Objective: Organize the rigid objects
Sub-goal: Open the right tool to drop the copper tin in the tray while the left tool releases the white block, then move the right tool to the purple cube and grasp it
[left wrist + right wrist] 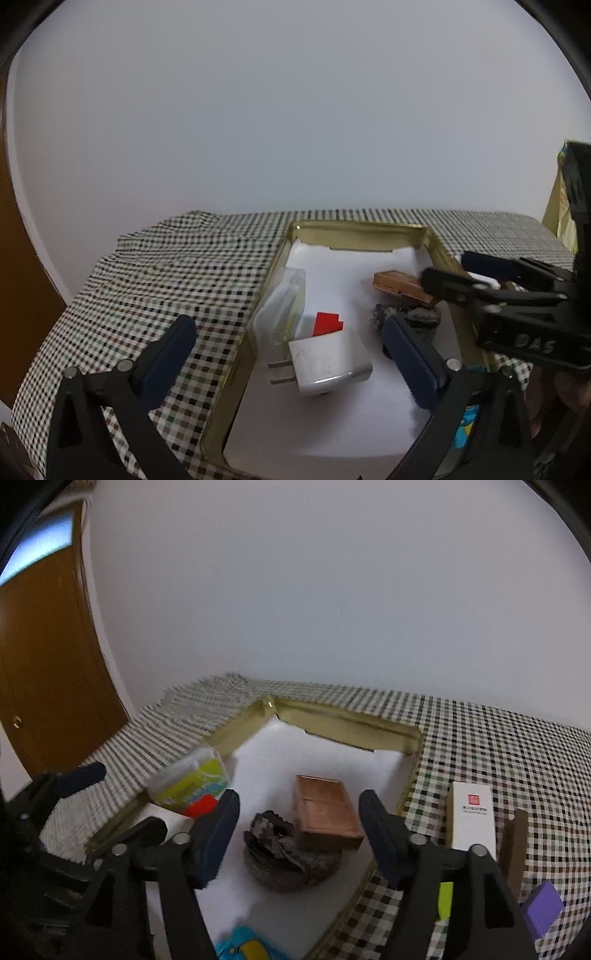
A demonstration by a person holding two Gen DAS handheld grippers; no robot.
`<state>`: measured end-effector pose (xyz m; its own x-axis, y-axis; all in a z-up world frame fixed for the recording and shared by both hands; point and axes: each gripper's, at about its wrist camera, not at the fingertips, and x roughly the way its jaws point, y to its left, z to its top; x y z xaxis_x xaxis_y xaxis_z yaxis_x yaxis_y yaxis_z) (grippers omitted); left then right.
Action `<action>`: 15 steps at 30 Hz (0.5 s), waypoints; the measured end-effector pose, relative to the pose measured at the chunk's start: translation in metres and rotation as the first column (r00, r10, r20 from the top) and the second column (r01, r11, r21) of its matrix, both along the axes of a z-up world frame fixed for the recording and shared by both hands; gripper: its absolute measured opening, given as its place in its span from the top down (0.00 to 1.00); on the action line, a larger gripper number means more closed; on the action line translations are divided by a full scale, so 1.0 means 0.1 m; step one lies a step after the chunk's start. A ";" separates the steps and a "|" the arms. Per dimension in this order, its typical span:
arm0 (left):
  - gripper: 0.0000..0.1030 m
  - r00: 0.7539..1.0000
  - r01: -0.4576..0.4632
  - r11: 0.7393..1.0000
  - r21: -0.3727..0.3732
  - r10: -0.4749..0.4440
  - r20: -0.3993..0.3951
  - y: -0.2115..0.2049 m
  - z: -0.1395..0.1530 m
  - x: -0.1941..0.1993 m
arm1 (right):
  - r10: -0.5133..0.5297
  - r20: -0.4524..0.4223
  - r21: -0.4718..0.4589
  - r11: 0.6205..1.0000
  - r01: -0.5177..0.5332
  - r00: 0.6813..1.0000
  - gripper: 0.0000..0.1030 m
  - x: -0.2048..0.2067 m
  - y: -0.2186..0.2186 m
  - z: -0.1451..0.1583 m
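Checkered tablecloth (498, 746) covers table; on it gold tray (347, 720), white box (474, 814), purple block (542, 908).

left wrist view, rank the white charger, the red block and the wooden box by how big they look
1. white charger, clearly the largest, though it also lies nearest the camera, which inflates it.
2. wooden box, partly hidden behind the right gripper's fingers, so its full extent is unsure.
3. red block, smallest; the charger hides its lower part.

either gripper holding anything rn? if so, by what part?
Nothing held. The left gripper is open, jaws straddling the white charger without touching it. The right gripper is open above the dark rough lump.
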<state>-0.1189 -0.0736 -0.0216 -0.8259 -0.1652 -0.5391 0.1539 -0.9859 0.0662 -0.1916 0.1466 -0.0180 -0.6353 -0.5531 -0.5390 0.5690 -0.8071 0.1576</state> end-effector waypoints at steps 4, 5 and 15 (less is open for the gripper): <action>0.00 0.999 0.040 0.999 0.020 -0.039 -0.037 0.17 0.06 0.06 | -0.029 -0.038 -0.030 0.999 0.028 0.999 0.31 0.15 0.34 0.12; 0.00 0.998 0.052 0.998 0.020 -0.051 -0.043 0.24 0.07 0.07 | -0.049 -0.047 -0.030 0.998 0.047 0.998 0.30 0.16 0.45 0.12; 0.00 0.986 0.165 0.986 0.037 -0.165 -0.021 1.03 -0.13 -0.07 | -0.323 0.004 -0.071 0.944 0.322 0.947 0.26 0.11 1.57 -0.01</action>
